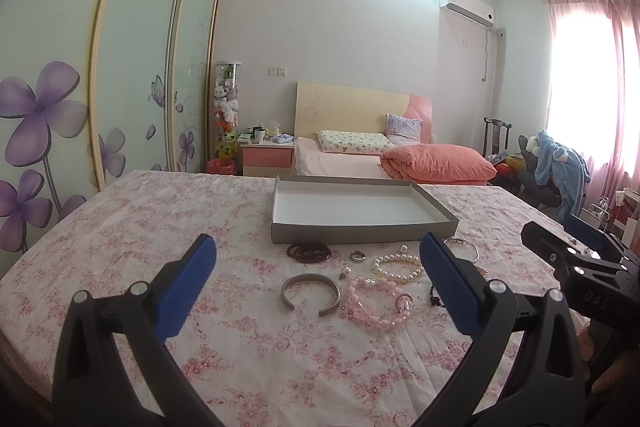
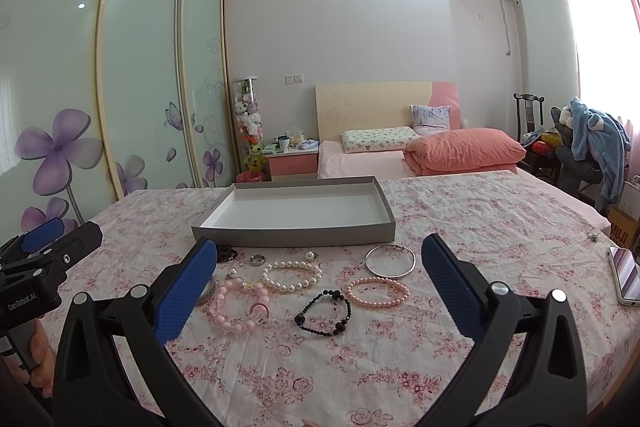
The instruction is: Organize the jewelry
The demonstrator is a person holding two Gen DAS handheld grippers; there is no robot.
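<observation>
Black left hand-held gripper (image 1: 316, 283) marked "GenRobot.AI", right hand-held gripper (image 2: 320, 279) marked "DAS"; both spread apart, empty.

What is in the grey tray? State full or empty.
Empty. The grey tray shows only a bare white floor in both views; all jewelry lies outside on the bedspread.

Both wrist views look forward, low over the bed, sharing the tray (image 1: 362, 225).
</observation>
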